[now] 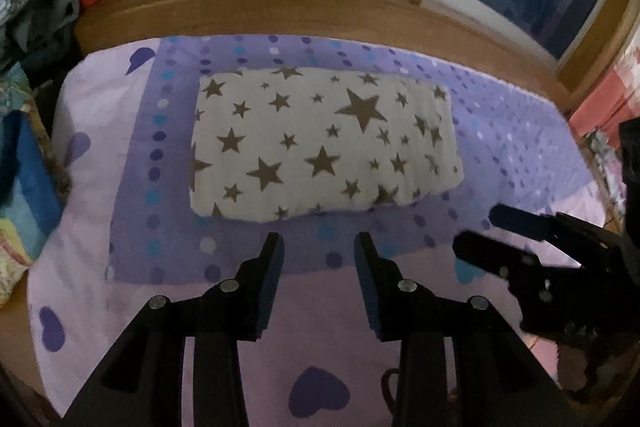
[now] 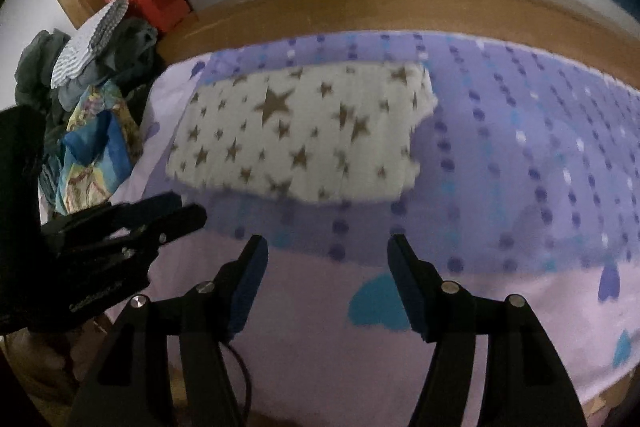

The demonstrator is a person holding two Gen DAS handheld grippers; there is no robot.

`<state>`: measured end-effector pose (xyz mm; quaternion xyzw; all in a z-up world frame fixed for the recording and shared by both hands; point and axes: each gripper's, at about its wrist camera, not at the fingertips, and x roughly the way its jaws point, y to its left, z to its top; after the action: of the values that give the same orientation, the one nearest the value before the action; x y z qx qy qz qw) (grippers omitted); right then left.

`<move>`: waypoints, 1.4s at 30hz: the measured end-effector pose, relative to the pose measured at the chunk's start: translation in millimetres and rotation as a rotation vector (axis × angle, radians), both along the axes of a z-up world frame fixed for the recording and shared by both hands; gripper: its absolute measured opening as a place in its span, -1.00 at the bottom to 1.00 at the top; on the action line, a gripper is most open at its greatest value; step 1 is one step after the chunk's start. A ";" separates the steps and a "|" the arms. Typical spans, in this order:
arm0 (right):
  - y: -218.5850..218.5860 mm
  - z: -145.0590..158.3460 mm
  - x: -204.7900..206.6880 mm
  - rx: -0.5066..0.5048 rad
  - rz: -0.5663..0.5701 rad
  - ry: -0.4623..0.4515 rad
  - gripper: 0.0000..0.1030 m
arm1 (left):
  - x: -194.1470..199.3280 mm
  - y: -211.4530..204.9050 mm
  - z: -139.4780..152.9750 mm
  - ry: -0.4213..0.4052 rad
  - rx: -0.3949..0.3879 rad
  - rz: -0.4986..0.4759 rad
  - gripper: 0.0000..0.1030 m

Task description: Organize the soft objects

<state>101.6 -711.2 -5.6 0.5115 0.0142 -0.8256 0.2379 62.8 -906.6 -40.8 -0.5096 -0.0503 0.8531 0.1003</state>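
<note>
Bed [image 1: 100, 155] wearing lilac sheet with purple hearts. Purple dotted cloth [image 1: 500, 131] lying spread over sheet. Star-patterned folded blanket [image 1: 320, 143] resting flat on dotted cloth. Heap of clothes [image 2: 100, 75] piling at bed's left end.

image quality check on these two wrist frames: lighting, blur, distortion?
Left wrist: dim indoor light, dark window, strong fisheye bowing of the wooden ledge; star-print pillow fairly sharp, right gripper soft at the edge. Right wrist: same dimness and vignette, but motion blur smears the pillow and dotted bedsheet; left gripper dark, low detail. No glare in either.
</note>
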 end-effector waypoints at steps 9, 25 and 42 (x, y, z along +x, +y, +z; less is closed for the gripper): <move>7.4 12.7 20.1 0.043 -0.019 0.054 0.36 | 11.0 17.7 10.6 0.030 -0.023 -0.044 0.04; 8.5 19.6 24.5 0.091 -0.049 0.086 0.47 | 10.7 8.2 8.4 0.008 0.025 -0.013 0.53; 2.3 15.1 16.4 -0.025 0.015 0.125 0.47 | -3.6 -3.3 -0.1 0.025 -0.097 0.001 0.58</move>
<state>118.0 -709.0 9.5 0.4556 0.0225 -0.8543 0.2493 59.2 -909.9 -40.9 -0.5032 -0.0080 0.8609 0.0755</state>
